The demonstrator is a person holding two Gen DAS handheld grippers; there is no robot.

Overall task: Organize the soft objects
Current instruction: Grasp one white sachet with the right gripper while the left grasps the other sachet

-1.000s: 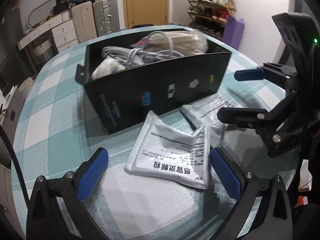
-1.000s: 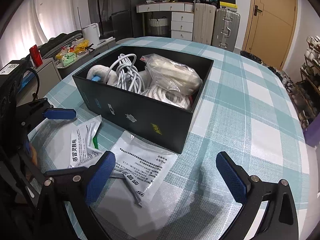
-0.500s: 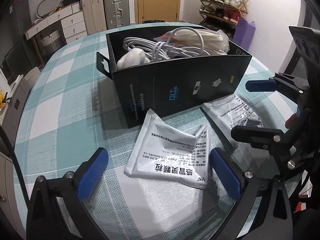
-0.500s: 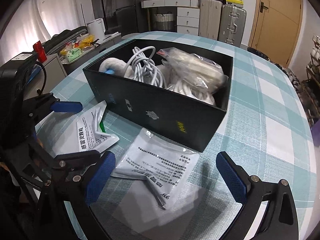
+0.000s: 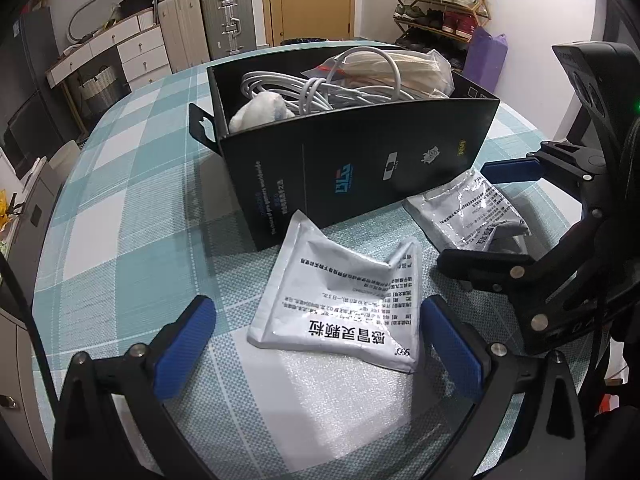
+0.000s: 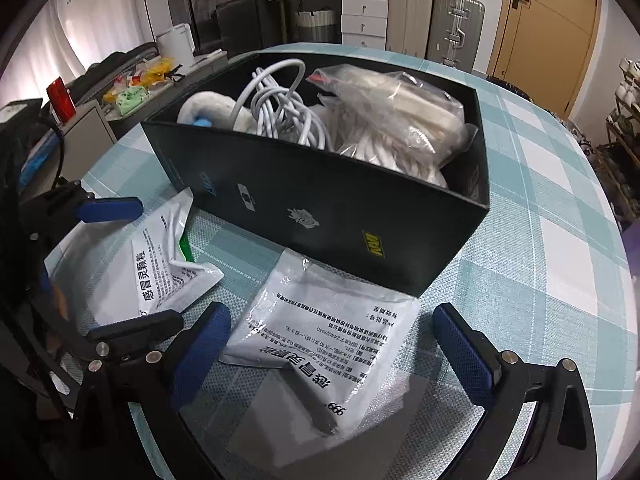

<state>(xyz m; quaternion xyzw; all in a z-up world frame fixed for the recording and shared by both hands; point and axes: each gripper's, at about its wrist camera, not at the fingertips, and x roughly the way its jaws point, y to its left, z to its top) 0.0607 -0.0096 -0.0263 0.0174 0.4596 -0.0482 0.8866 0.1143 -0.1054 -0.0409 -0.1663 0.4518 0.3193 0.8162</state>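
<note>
Two silver medicine sachets lie on the checked tablecloth in front of a black box (image 5: pixel 360 168) (image 6: pixel 320 204). The left sachet (image 5: pixel 344 304) (image 6: pixel 164 264) lies between the jaws of my open left gripper (image 5: pixel 316 340) (image 6: pixel 120 264). The right sachet (image 5: pixel 472 208) (image 6: pixel 320 336) lies between the jaws of my open right gripper (image 6: pixel 332 352) (image 5: pixel 480 216). Neither gripper touches its sachet. The box holds coiled white cables (image 6: pixel 280 108), a white cloth (image 5: pixel 260 108) and a clear bag of beige items (image 6: pixel 400 104).
The round table edge runs close behind both grippers. Beyond it stand suitcases (image 5: pixel 228 20), drawers (image 5: pixel 140 52), a shoe rack (image 5: pixel 440 4) and a door (image 6: pixel 540 28). A cluttered side unit (image 6: pixel 132 84) stands at the left in the right wrist view.
Both grippers have moved closer and lower toward the sachets; the box and sachets fill more of each view. Both stay open. The sachets have not moved.
</note>
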